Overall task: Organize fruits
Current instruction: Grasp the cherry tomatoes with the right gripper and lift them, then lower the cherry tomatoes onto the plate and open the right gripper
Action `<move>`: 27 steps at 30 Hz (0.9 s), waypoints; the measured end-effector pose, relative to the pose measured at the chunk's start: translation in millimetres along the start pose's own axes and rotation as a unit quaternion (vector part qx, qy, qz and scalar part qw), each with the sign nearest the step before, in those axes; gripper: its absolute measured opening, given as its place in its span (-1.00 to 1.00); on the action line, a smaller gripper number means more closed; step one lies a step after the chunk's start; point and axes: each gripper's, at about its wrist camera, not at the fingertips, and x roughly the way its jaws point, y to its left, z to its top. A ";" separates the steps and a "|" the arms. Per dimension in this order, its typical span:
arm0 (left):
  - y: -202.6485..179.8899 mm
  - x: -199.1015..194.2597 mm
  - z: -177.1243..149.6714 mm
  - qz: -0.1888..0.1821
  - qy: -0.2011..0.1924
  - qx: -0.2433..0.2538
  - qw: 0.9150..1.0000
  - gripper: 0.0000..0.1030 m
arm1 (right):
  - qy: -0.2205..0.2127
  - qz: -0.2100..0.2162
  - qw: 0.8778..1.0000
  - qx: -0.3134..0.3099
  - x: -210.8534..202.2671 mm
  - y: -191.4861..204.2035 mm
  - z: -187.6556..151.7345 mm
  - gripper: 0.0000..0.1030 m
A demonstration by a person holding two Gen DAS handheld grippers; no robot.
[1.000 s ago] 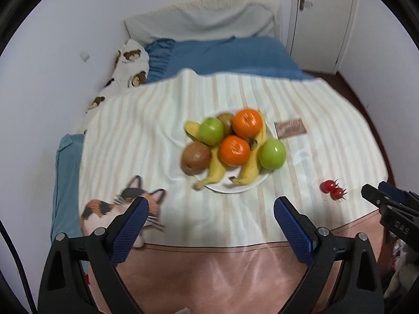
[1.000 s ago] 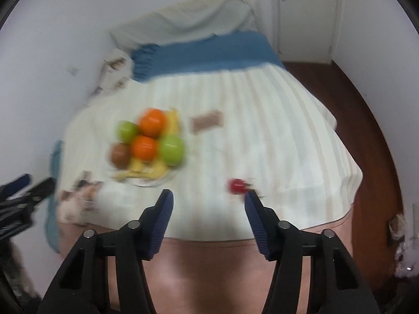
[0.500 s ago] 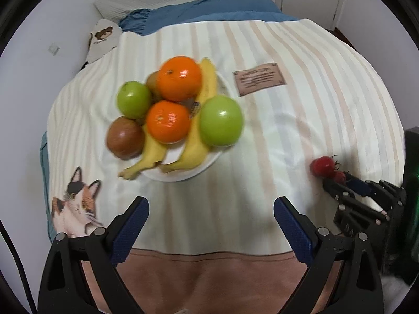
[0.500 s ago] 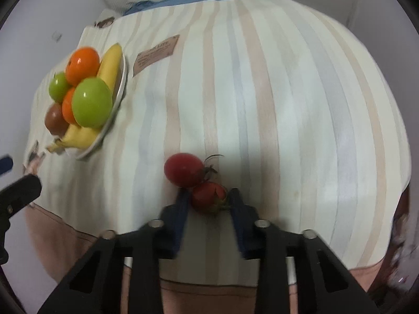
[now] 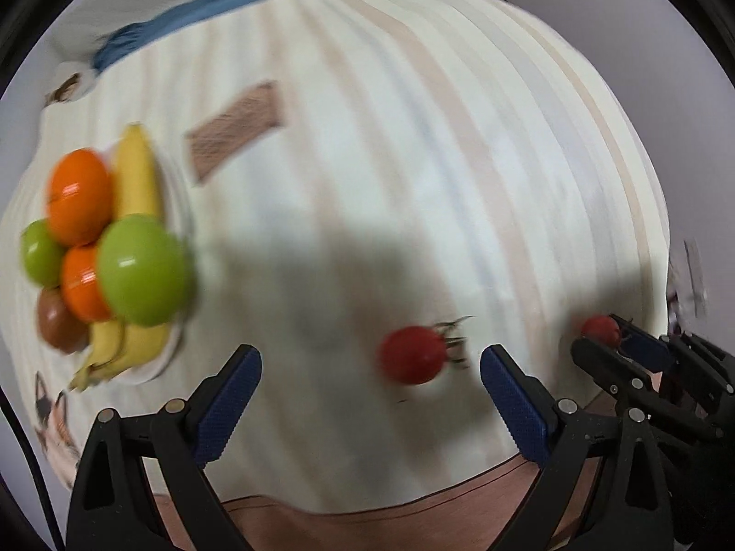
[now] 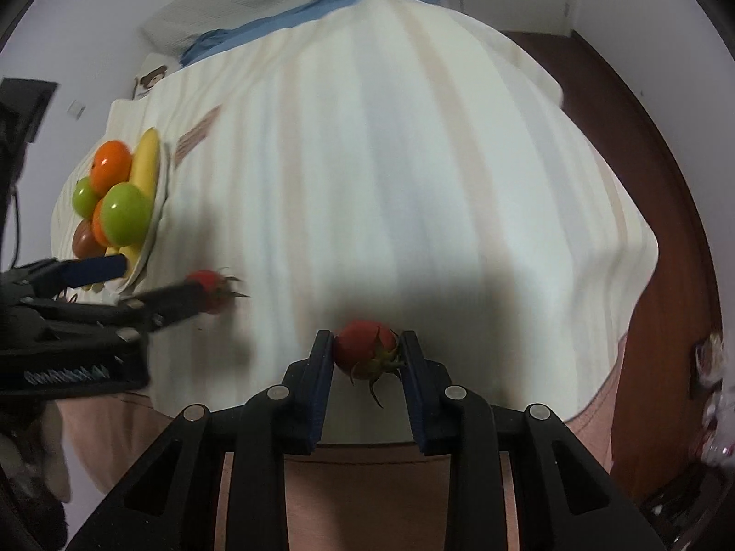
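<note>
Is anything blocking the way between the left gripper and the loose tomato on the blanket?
Nothing visible does. The left gripper is open above bare striped blanket, and the loose tomato lies between its fingers. The right gripper is off to the side, shut on the other tomato.

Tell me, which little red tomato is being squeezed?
The tomato between the right gripper fingers, with its green stalk toward the camera. The other tomato lies free on the blanket, between the left gripper's open fingers.
</note>
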 end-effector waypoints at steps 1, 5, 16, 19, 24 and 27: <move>-5.6 4.7 1.7 -0.005 0.000 0.009 1.000 0.84 | -0.001 0.000 1.000 0.003 0.4 -1.3 -0.4 -0.40; -15.2 15.6 6.6 -0.006 -0.008 0.018 1.000 -0.13 | -0.002 -0.002 1.000 0.010 3.5 -0.5 1.5 -0.40; 19.8 -16.0 2.4 -0.031 -0.045 -0.038 0.998 -0.44 | -0.010 0.006 1.000 0.005 -10.1 8.1 1.3 -0.40; 48.9 -39.3 -9.7 -0.042 -0.063 -0.071 0.995 -0.44 | -0.021 0.019 1.000 -0.003 -20.2 24.0 3.0 -0.40; 120.6 -76.1 -39.9 -0.049 -0.086 -0.139 0.985 -0.44 | -0.037 0.058 0.997 -0.029 -29.0 77.3 9.9 -0.40; 167.0 -87.0 -56.0 -0.046 -0.092 -0.178 0.979 -0.44 | -0.043 0.087 0.994 -0.048 -25.6 118.2 16.1 -0.40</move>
